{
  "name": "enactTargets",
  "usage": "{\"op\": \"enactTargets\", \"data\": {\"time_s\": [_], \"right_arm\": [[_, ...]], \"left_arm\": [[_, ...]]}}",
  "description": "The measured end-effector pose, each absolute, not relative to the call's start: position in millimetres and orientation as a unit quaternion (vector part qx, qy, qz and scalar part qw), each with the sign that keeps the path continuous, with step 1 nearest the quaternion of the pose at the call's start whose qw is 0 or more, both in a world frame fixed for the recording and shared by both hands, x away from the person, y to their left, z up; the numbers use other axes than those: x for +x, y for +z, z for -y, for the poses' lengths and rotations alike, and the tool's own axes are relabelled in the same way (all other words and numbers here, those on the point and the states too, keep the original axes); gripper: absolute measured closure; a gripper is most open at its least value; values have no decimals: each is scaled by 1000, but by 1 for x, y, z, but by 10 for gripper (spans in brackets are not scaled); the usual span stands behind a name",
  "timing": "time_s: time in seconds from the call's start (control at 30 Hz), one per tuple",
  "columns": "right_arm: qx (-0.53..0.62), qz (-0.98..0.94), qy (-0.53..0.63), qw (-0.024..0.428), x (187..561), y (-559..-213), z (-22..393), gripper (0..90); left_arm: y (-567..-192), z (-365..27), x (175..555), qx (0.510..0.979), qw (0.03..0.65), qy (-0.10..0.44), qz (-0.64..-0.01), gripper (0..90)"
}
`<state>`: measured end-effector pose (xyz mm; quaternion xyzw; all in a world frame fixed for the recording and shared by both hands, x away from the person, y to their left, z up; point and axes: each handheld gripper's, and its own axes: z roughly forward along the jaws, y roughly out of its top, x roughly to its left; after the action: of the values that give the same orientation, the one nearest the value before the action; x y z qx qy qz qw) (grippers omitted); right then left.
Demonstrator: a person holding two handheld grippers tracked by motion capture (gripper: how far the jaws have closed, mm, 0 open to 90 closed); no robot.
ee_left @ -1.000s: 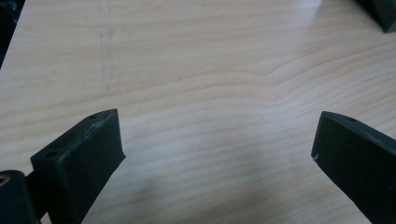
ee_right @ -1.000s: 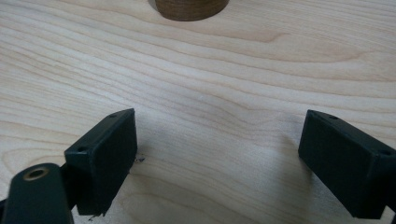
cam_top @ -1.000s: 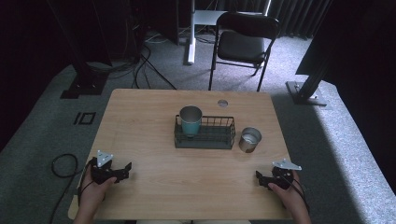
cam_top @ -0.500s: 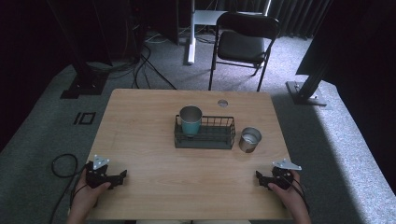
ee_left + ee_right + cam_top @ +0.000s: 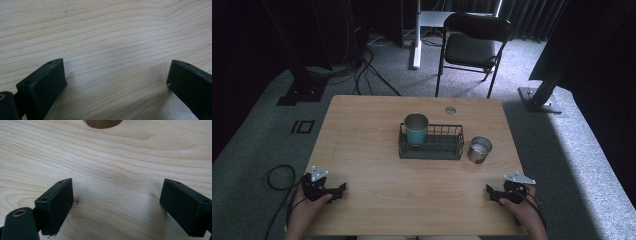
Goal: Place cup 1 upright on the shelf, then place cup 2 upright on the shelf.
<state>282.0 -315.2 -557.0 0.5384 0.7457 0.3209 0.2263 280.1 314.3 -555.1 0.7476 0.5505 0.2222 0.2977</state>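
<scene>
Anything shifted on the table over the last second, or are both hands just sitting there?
The left gripper drew back slightly toward the person and the table's left edge. Nothing was grasped or released. The right gripper, the teal cup in the wire basket and the metal cup beside it stayed put.

Your high view looks down from six o'clock toward twelve; both gripper views sit close over the same table (image 5: 377,150).
</scene>
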Motion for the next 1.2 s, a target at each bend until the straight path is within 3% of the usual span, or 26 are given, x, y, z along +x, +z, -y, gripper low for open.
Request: {"op": "enactTargets", "data": {"time_s": [1.2], "right_arm": [[535,-748,319,228,279,-556,312,132]], "left_arm": [[-555,-314,280,748,298,222,-550,27]]}}
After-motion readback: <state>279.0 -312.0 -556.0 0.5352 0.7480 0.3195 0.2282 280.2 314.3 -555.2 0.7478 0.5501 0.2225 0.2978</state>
